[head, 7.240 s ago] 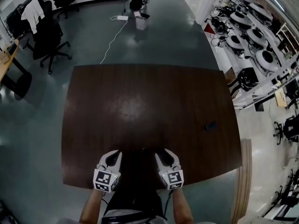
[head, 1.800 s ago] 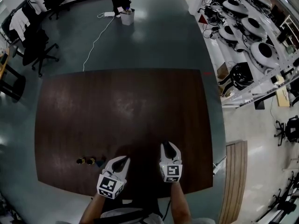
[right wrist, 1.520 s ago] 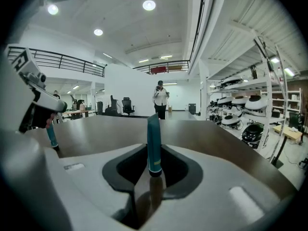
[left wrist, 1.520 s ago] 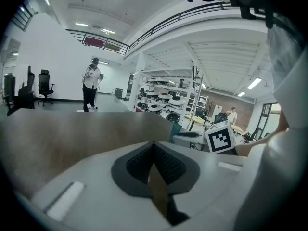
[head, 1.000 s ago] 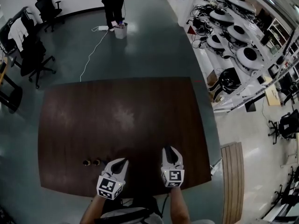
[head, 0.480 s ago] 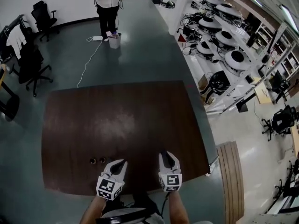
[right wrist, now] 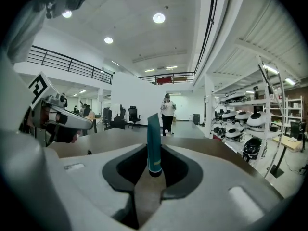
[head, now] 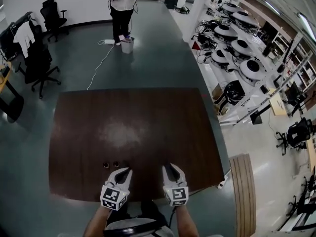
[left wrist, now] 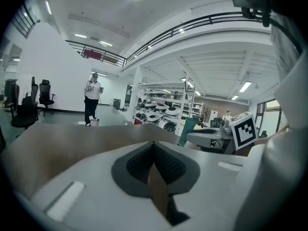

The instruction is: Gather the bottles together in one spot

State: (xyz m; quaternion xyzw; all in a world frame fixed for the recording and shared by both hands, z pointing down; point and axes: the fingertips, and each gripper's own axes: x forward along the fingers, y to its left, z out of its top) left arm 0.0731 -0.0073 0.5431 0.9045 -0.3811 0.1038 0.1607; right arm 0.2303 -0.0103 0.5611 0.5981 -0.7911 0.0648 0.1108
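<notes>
A: Starting at the left of the brown table. Anything of the task's there?

B: Yes. Find the first small bottle and the second small bottle near the front edge, left of centre. Stand upright, just beside each other, dark with paler tops.

A: Touching?

B: Hard to say from the head view; look barely apart.

A: Moving right, then.

B: Come to the left gripper, just right of the second small bottle and not touching it. Points away from the person over the front strip of the table. Pinches tip to tip in the left gripper view, holding nothing.

A: And further right?

B: Reach the right gripper, near the left gripper, pointing the same way. Clamps at a narrow opening on a teal tube.

A: Held how?

B: Gripped near the dark cap, cap end lowest, flat end rising above the jaws. Shows tilted in the left gripper view. Sits well apart from both small bottles, beyond the left gripper.

A: On the table or lifted?

B: Cannot tell.

A: Past the table's right edge?

B: See shelves of round white units across the grey floor.
</notes>
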